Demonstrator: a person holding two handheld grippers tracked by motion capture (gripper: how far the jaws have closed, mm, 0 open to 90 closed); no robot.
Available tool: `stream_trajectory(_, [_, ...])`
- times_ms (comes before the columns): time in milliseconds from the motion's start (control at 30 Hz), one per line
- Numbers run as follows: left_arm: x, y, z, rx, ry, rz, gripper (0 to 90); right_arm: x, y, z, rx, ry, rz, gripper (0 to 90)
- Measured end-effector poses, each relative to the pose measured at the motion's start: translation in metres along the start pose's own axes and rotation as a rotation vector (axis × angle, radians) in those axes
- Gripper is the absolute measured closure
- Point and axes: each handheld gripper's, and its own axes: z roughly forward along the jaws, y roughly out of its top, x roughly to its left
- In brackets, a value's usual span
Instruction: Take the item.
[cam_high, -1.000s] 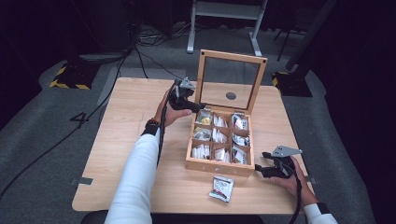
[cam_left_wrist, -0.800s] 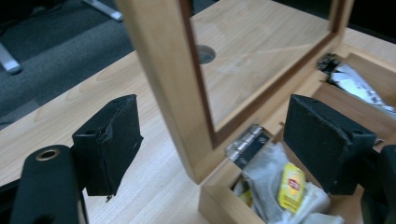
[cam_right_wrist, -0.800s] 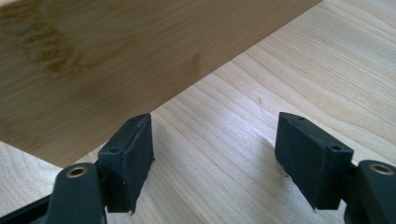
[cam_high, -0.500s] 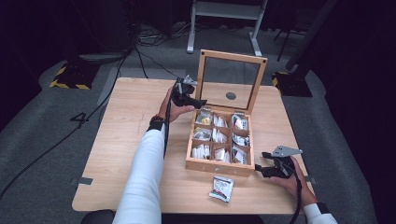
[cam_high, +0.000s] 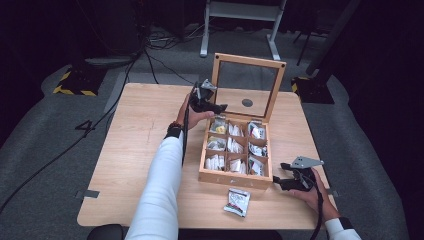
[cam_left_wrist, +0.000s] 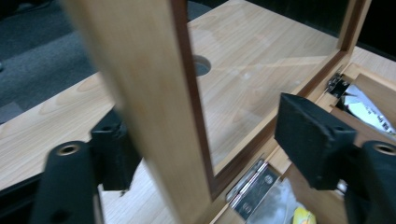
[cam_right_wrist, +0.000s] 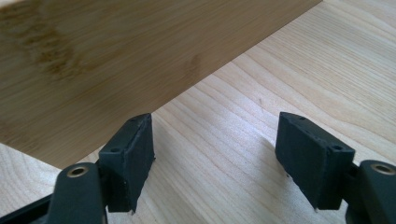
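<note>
The left gripper (cam_left_wrist: 196, 144) straddles the glass-paned wooden lid's frame (cam_left_wrist: 144, 93); its jaws, just closing, aren't yet clamping it. The right gripper (cam_right_wrist: 215, 163) rests released beside the light wooden compartment box (cam_right_wrist: 93, 60).

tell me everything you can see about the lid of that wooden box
The lid is a light wooden frame with a darker inner edge around a clear pane; the table and its round hole show through. It stands open, about upright, on metal hinges at the box's far edge. The left tool straddles its left frame bar, one jaw on each side, jaws just closing; whether the pads press yet is unclear.
</note>
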Motion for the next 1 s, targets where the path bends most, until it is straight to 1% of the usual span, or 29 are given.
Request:
stream_trajectory(33, [-0.001, 0.000, 0.001, -0.003, 0.001, -0.005, 27.6, 0.000, 0.000, 0.000, 0.000, 0.000, -0.001, 28.0])
stream_trajectory(67, [-0.001, 0.000, 0.002, -0.009, 0.001, -0.011, 30.2, 0.000, 0.000, 0.000, -0.001, 0.001, -0.002, 27.9])
stream_trajectory(100, [0.000, 0.000, 0.002, -0.017, 0.003, -0.014, 30.2, 0.000, 0.000, 0.000, -0.001, 0.001, -0.002, 27.9])
stream_trajectory(133, [0.000, 0.000, 0.001, -0.023, 0.005, -0.019, 35.5, 0.000, 0.000, 0.000, 0.000, 0.001, -0.002, 27.9])
stream_trajectory(167, [0.001, 0.000, 0.001, -0.030, 0.015, -0.023, 35.5, 0.000, 0.000, 0.000, 0.000, 0.001, -0.002, 27.9])
stream_trajectory(200, [0.002, 0.000, 0.000, -0.034, 0.012, -0.026, 39.1, 0.000, 0.000, 0.000, 0.000, 0.002, -0.002, 27.9])
stream_trajectory(267, [0.004, -0.001, -0.001, -0.038, -0.005, -0.029, 39.9, 0.000, 0.000, 0.000, 0.000, 0.001, -0.002, 27.9])
stream_trajectory(333, [0.005, 0.000, -0.002, -0.039, -0.012, -0.024, 41.0, 0.000, 0.000, 0.000, 0.000, 0.002, -0.002, 27.8])
stream_trajectory(400, [0.007, -0.001, -0.004, -0.052, -0.025, -0.024, 43.4, 0.000, 0.000, 0.000, 0.000, 0.004, -0.001, 27.6])
stream_trajectory(467, [0.008, -0.002, -0.007, -0.065, -0.041, -0.031, 44.2, 0.000, 0.000, 0.000, 0.000, 0.004, -0.001, 27.6])
stream_trajectory(500, [0.008, -0.002, -0.008, -0.068, -0.044, -0.028, 44.8, 0.000, 0.000, 0.000, 0.001, 0.005, -0.001, 27.5])
stream_trajectory(567, [0.008, -0.001, -0.009, -0.077, -0.041, -0.025, 45.2, 0.000, 0.000, 0.000, 0.000, 0.004, -0.002, 27.5])
stream_trajectory(633, [0.007, 0.000, -0.010, -0.072, -0.037, -0.017, 45.3, 0.000, 0.000, 0.000, 0.000, 0.004, -0.002, 27.4])
stream_trajectory(733, [0.007, 0.001, -0.013, -0.076, -0.047, -0.014, 46.7, 0.000, 0.000, 0.000, 0.000, 0.004, -0.002, 27.4])
stream_trajectory(833, [0.006, 0.002, -0.018, -0.094, -0.049, -0.011, 47.1, 0.000, 0.000, 0.000, 0.000, 0.005, -0.003, 27.3])
stream_trajectory(900, [0.006, 0.003, -0.020, -0.116, -0.053, -0.021, 47.7, 0.000, 0.000, 0.000, 0.001, 0.005, -0.003, 27.3])
stream_trajectory(1000, [0.005, 0.004, -0.024, -0.118, -0.057, -0.013, 48.7, 0.000, 0.000, 0.000, 0.001, 0.005, -0.002, 27.3])
